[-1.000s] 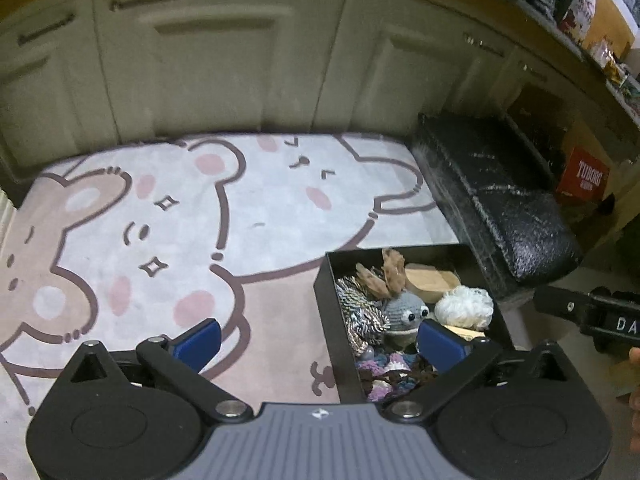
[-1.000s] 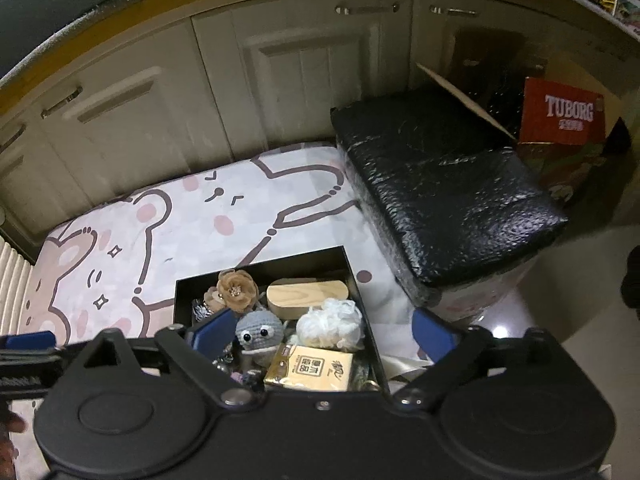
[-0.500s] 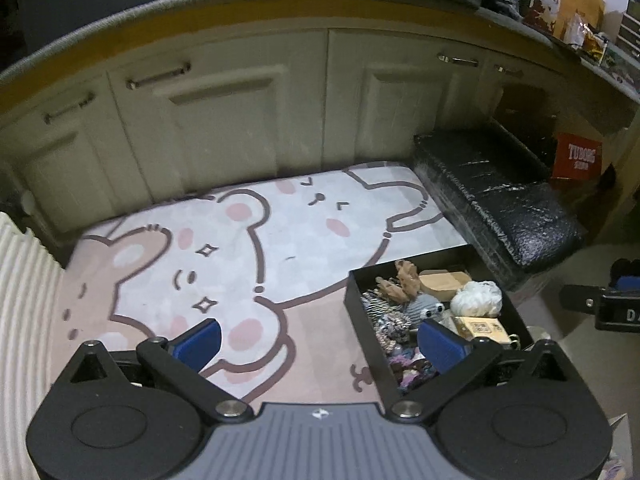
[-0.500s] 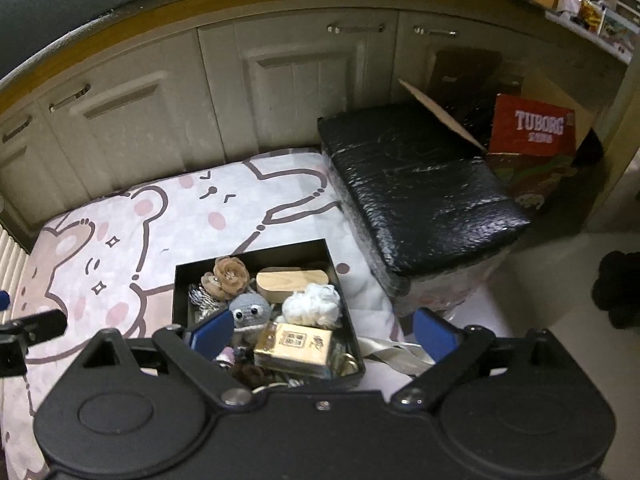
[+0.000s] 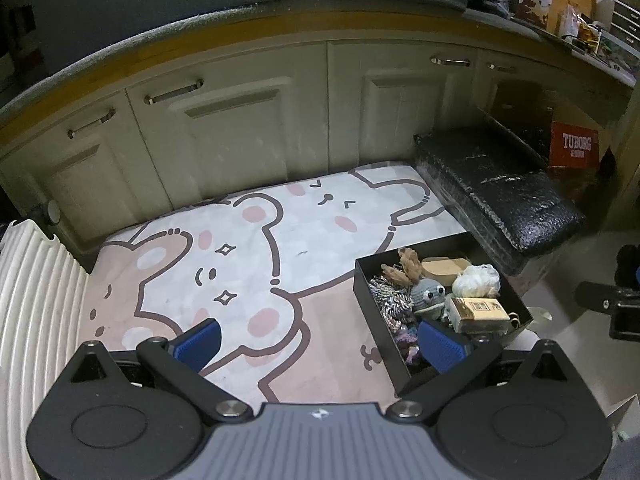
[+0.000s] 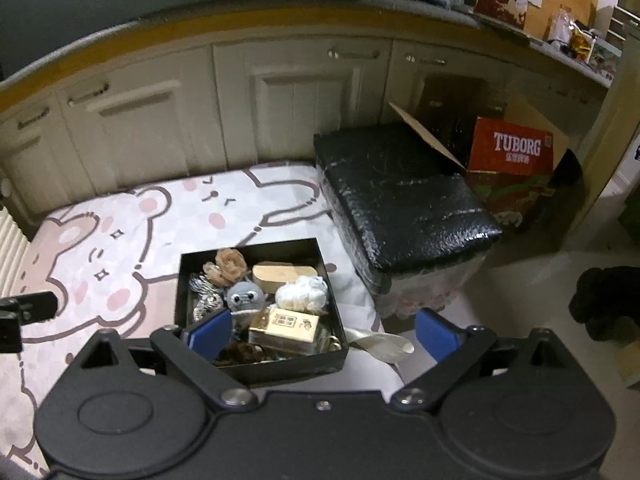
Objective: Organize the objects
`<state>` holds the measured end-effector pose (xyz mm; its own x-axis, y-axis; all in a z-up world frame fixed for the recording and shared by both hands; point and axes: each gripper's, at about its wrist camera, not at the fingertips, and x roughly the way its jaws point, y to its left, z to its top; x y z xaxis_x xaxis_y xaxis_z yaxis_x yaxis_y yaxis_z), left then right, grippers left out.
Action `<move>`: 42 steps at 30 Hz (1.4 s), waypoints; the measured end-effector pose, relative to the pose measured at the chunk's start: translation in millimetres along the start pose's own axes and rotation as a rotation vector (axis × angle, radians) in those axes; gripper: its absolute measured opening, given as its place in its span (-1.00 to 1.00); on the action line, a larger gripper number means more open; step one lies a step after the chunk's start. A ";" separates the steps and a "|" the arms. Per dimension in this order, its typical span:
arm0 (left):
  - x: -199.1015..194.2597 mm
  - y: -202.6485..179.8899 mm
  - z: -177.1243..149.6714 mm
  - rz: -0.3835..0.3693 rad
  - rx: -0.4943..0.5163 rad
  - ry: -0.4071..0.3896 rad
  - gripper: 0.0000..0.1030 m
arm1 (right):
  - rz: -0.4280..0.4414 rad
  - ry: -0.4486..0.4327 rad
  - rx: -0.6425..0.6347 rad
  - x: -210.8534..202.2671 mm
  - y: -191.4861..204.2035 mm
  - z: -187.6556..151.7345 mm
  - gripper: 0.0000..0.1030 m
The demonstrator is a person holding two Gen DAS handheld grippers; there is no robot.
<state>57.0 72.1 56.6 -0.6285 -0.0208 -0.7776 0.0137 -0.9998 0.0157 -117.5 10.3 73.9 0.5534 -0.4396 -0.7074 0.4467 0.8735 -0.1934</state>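
A black open box [image 5: 374, 292] [image 6: 182, 280] sits on the right part of a bear-print mat [image 5: 240, 256] [image 6: 120, 240]. It holds a grey knitted doll [image 5: 428, 292] [image 6: 244, 296], a gold box [image 5: 476, 308] [image 6: 284, 326], a white yarn ball [image 5: 476, 280] [image 6: 302, 294], a wooden case [image 6: 282, 274], a brown fabric flower [image 6: 230, 264] and silver tinsel [image 5: 390, 298]. My left gripper [image 5: 318, 340] is open and empty, high above the mat, left of the box. My right gripper [image 6: 322, 330] is open and empty, above the box's near edge.
Cream cabinet doors [image 5: 240, 128] stand behind the mat. A black wrapped block [image 6: 400, 200] [image 5: 496, 192] lies right of it, with a red Tuborg carton [image 6: 516, 156] beyond. A white ribbed radiator [image 5: 28, 320] is at the left. A white ribbon [image 6: 380, 342] lies by the box.
Both grippers have risen and pulled back from the box, so more of the mat and cabinets shows. Both stay open and empty.
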 end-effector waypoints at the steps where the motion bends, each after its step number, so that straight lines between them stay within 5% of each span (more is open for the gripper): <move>1: -1.4 0.2 -1.5 0.002 -0.001 -0.003 1.00 | 0.004 -0.003 0.001 -2.8 0.1 -2.3 0.93; 42: 1.5 3.1 -17.5 0.023 -0.036 0.036 1.00 | -0.038 0.004 -0.024 -8.0 6.5 -17.3 0.99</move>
<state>69.7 69.0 44.5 -0.5994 -0.0434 -0.7993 0.0567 -0.9983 0.0117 -131.2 23.1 66.5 0.5334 -0.4716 -0.7022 0.4502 0.8611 -0.2363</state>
